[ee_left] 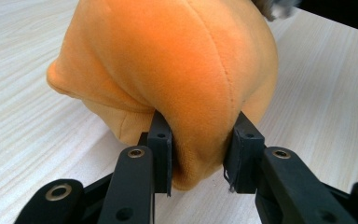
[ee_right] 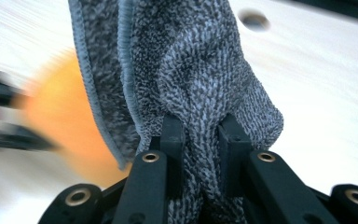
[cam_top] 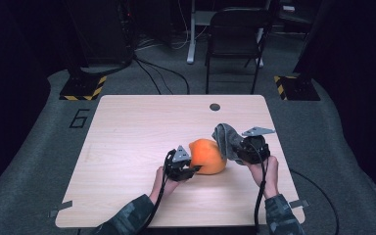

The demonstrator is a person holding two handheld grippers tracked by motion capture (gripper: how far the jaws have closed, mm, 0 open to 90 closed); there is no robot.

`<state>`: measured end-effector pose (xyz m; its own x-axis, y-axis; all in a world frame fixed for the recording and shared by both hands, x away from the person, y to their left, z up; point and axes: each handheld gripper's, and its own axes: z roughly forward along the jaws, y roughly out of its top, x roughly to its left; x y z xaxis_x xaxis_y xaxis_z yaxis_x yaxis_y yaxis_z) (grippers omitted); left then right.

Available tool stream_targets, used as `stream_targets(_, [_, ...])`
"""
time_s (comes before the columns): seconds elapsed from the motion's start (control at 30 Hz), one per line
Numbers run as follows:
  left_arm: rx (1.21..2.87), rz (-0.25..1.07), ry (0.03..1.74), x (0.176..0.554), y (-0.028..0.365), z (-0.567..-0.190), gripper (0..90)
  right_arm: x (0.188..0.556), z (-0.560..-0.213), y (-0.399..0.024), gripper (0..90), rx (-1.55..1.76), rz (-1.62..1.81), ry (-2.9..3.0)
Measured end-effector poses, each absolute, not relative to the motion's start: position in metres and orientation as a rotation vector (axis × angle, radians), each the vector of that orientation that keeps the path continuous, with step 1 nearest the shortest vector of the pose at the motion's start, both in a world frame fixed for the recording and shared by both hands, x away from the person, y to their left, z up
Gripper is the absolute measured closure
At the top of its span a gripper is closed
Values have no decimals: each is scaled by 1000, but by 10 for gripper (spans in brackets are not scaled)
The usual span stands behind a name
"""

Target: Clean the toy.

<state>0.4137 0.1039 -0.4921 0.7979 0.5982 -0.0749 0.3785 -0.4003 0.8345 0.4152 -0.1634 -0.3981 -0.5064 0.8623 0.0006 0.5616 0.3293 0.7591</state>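
One orange plush toy (cam_top: 207, 156), one grey cloth (cam_top: 226, 139), two claws

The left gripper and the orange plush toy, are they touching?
Touching. In the left gripper view, the left gripper has both jaws pressed into the orange plush toy, and the soft fabric bulges between them.

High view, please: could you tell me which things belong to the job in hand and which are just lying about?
In the job:
- orange plush toy, clamped by the left hand-held gripper
- grey microfibre cloth, pinched in the right hand-held gripper

Lying about:
- black chair behind the table
- floor cables
- hazard-striped stand bases
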Motion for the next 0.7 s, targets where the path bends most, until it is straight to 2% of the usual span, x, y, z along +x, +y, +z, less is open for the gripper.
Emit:
stream_targets(0.1, [2039, 293, 726, 413, 103, -492, 669, 409, -395, -145, 754, 1189, 1015, 2252])
stream_targets(0.27, [2051, 294, 725, 414, 104, -495, 646, 421, -436, -123, 754, 1193, 883, 2321])
stream_targets(0.33, [2050, 291, 720, 415, 104, -495, 629, 422, -437, -124, 754, 1191, 883, 2331])
stream_targets(0.47, [2041, 289, 705, 415, 105, -496, 568, 423, -439, -126, 754, 1200, 886, 2322])
stream_targets(0.7, [2047, 298, 667, 417, 110, -496, 384, 425, -441, -128, 754, 1200, 870, 2325])
